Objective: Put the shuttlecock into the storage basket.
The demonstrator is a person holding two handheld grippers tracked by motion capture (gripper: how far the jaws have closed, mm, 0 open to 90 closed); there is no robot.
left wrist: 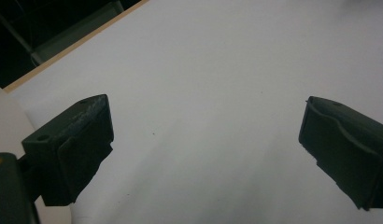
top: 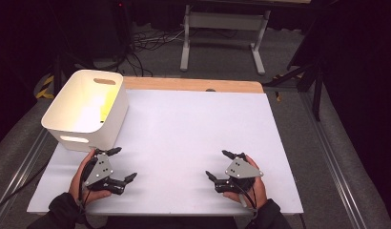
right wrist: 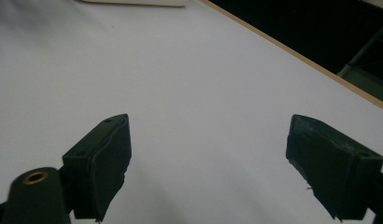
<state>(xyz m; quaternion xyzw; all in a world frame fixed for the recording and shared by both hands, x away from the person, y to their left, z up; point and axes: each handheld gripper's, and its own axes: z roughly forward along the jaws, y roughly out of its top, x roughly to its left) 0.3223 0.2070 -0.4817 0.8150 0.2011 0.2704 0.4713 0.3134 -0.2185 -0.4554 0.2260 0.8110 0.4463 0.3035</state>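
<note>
Resting low over white table [top: 184,129] | left gripper [top: 125,164] jaws spread wide, holding nothing | white bin [top: 86,107] just beyond it, at table's far-left corner | right gripper [top: 218,164] jaws spread, well apart from bin

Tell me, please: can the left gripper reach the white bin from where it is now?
Probably yes. The left gripper is open, holds nothing, and sits just in front of the white bin at the table's left side. Nothing lies between them, so the way looks free.
</note>
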